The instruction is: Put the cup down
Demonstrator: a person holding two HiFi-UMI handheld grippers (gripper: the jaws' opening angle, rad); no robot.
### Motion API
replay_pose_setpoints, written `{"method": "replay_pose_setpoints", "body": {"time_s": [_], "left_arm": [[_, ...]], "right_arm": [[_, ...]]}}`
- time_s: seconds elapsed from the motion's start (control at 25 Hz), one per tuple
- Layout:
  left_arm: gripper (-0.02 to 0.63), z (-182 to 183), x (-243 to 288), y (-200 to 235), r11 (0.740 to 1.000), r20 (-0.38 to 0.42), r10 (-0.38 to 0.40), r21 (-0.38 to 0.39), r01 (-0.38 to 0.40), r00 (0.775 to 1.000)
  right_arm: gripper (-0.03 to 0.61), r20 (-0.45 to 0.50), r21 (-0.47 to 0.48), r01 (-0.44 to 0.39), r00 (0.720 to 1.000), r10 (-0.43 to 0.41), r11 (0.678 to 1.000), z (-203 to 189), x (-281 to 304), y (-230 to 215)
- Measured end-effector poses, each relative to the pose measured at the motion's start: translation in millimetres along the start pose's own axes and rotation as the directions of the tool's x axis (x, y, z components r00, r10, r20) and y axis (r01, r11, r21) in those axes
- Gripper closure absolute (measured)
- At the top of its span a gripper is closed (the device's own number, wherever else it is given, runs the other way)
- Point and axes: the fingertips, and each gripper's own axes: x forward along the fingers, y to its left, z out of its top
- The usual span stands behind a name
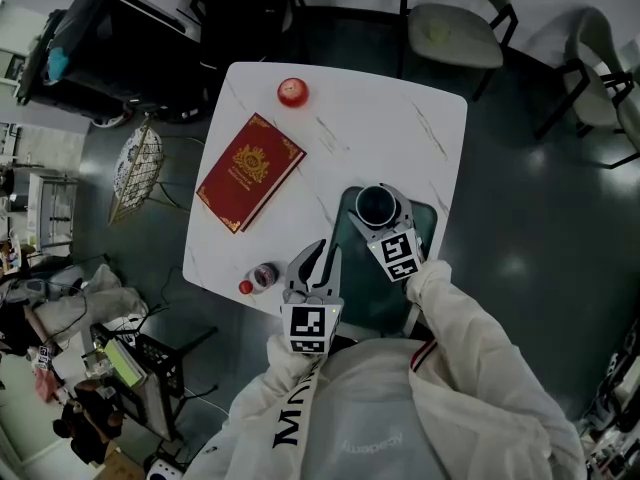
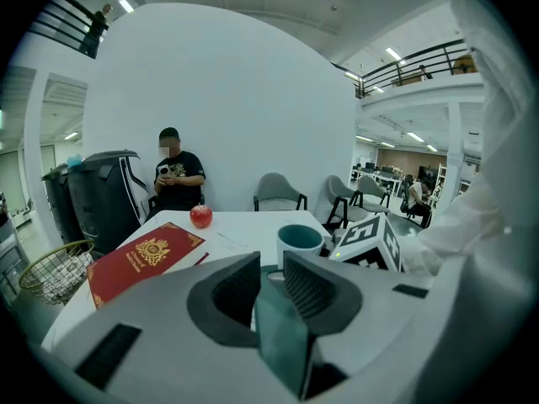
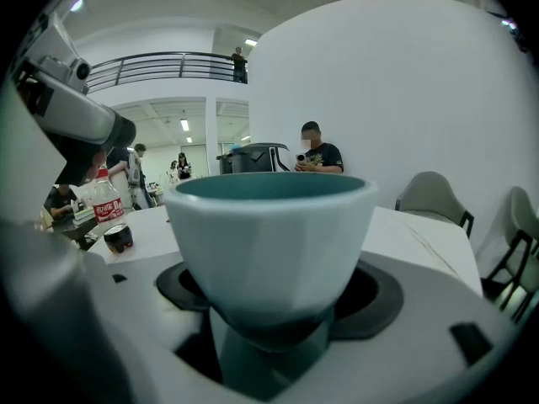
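Observation:
A white cup (image 1: pixel 376 204) with a teal inside sits between the jaws of my right gripper (image 1: pixel 377 209), which is shut on it. The cup hangs over the far end of a dark teal tray (image 1: pixel 375 288) near the table's front edge. In the right gripper view the cup (image 3: pixel 269 242) fills the middle, and the right gripper (image 3: pixel 269 310) grips its lower body. My left gripper (image 1: pixel 325 253) is at the tray's left edge. In the left gripper view the left gripper (image 2: pixel 271 280) has its jaws nearly together on the tray (image 2: pixel 282 343) rim.
A red book (image 1: pixel 250 171) lies on the left of the white table (image 1: pixel 400 128), a red apple (image 1: pixel 292 92) beyond it. A small bottle (image 1: pixel 260 276) lies at the front left edge. Chairs (image 1: pixel 455 28) stand behind the table; a person (image 2: pixel 173 175) sits there.

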Motion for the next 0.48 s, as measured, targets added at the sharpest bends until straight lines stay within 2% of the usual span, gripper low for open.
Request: {"method": "replay_pose_setpoints", "body": {"time_s": [0.48], "left_arm": [[0.520,0,-12,-2,1.000,0.019,-0.006,0.004,0.006,1.000]], "right_arm": [[0.206,-0.097,0.043,-0.012,0.995,0.016,0.999,-17,-2,3]]}}
